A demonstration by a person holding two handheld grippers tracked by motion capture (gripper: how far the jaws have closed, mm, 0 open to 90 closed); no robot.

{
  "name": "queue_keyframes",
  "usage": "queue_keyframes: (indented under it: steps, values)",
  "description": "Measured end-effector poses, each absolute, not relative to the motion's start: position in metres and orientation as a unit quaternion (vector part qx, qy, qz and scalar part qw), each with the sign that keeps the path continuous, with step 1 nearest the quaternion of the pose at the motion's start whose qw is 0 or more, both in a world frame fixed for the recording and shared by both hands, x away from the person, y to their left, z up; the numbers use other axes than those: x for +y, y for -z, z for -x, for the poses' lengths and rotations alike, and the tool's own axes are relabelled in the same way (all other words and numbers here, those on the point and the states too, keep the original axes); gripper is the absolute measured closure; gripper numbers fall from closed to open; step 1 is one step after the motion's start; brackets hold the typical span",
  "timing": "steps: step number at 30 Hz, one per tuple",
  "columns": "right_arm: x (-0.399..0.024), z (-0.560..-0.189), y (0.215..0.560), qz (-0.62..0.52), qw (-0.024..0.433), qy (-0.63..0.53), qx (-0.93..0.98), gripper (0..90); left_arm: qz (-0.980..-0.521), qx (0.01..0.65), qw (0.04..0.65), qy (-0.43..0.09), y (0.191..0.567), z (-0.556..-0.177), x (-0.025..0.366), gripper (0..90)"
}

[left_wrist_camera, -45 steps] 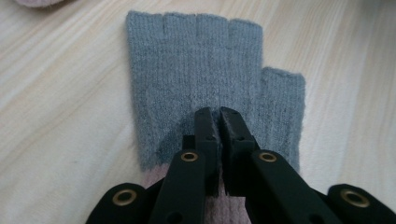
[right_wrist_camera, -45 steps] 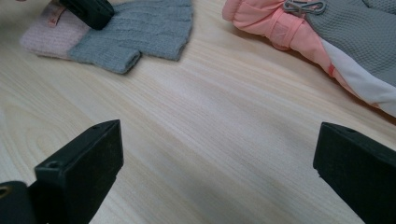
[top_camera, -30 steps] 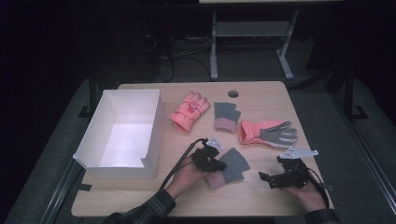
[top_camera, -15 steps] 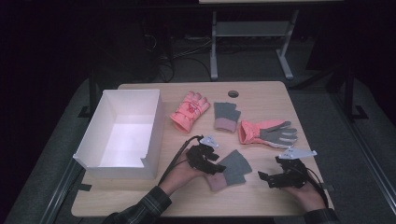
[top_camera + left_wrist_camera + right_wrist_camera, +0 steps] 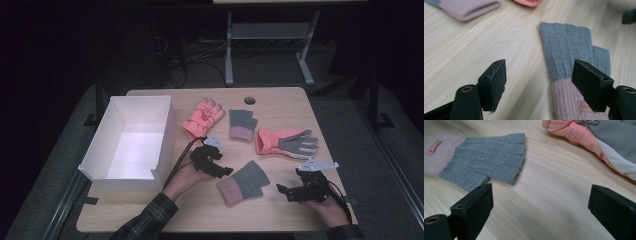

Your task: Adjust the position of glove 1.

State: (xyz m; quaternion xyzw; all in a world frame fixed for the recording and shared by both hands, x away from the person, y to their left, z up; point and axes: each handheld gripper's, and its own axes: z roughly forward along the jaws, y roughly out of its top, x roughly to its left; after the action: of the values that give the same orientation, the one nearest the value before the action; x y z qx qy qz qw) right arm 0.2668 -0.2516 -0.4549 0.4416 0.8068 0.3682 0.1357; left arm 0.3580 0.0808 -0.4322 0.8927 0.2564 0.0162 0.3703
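Left gripper (image 5: 226, 171) jaws just been opening, nothing between them, hovering by fingerless knit glove (image 5: 243, 182); right gripper (image 5: 285, 190) sitting open; glove looking soft, light, floppy, pinching the pink cuff seems best

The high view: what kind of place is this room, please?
Probably a lab or recording workspace, not a home. A plain wooden table with a cable hole stands on grey carpet in a dark room; cables lie on the floor behind it, beside a metal-framed bench.
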Motion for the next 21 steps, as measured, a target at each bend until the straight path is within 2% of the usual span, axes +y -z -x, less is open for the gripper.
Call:
queue_keyframes:
  steps: [6,11,12,14,19,21]
  values:
    - [-0.252,-0.267,0.454,-0.441,0.139,-0.369,0.806,5.5,-0.892,0.262,0.369,-0.025,0.430,-0.367,0.076,29.8]
    - [-0.252,-0.267,0.454,-0.443,0.138,-0.371,0.804,5.5,-0.887,0.272,0.372,-0.033,0.426,-0.378,0.073,38.0]
    - [-0.252,-0.268,0.454,-0.442,0.139,-0.371,0.805,5.5,-0.888,0.271,0.370,-0.035,0.424,-0.382,0.072,41.1]
    - [-0.250,-0.269,0.454,-0.442,0.137,-0.372,0.805,5.6,-0.885,0.277,0.372,-0.037,0.422,-0.387,0.070,53.7]
    - [-0.248,-0.269,0.455,-0.439,0.134,-0.372,0.806,5.5,-0.879,0.289,0.378,-0.044,0.416,-0.409,0.063,78.1]
    - [-0.248,-0.269,0.455,-0.437,0.134,-0.372,0.808,5.5,-0.879,0.290,0.375,-0.046,0.415,-0.414,0.062,85.6]
